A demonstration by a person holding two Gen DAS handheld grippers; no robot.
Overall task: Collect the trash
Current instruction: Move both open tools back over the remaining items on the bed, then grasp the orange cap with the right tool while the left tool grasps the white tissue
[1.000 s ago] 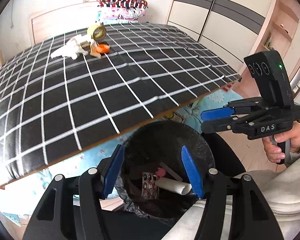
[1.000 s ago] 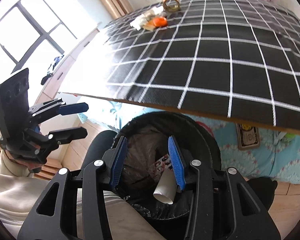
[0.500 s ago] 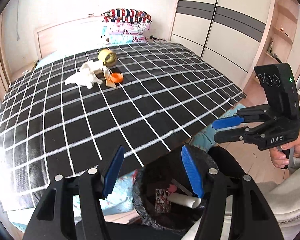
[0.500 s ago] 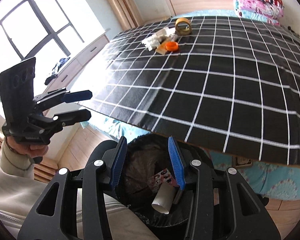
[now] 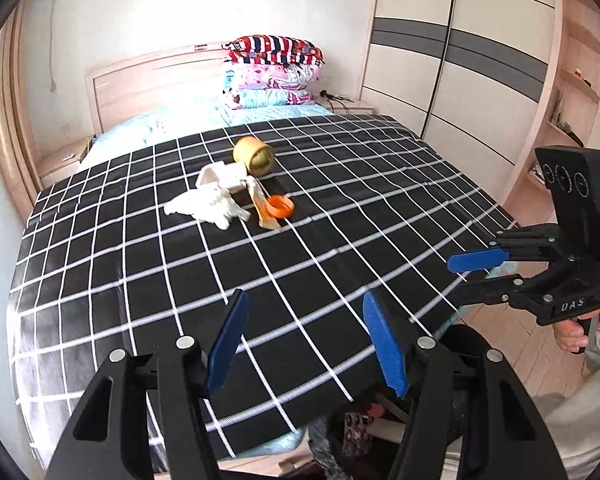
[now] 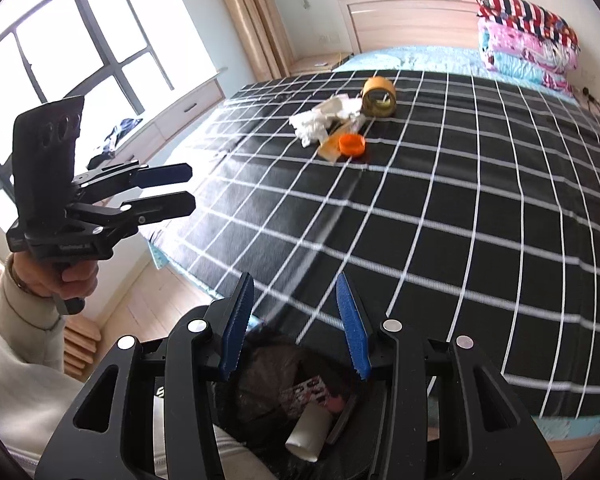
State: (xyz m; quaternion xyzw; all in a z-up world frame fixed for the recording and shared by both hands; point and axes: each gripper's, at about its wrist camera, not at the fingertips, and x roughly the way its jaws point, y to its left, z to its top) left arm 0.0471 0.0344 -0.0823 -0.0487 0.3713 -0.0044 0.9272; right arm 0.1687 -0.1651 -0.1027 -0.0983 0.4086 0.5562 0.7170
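A black cloth crossed by a grid of thin white lines covers most of the bed and fills the centre of both wrist views, smooth and faintly glossy where window light strikes it. At the head of the bed, upper centre of the left wrist view, folded quilts in stripes and pink prints sit stacked against a pale wooden headboard. Tall sliding wardrobe doors with grey bands fill the upper right.

At the bottom of the right wrist view stands a round bin lined with a crinkled black bag; inside it lie a white paper tube, a printed wrapper and what may be a pink scrap, too blurred to name.

The remaining trash lies clustered in the upper middle of the cloth: a crumpled white tissue touching a small white box, a squat yellow tape roll on its side just behind, and a flat orange cap resting against a thin clear wrapper.

The left gripper, its blue ridged pads set wide apart, holds nothing over the cloth's near edge. The right gripper, pads spread more narrowly, is likewise empty above the bin. Each is carried by a hand in a cream sleeve.
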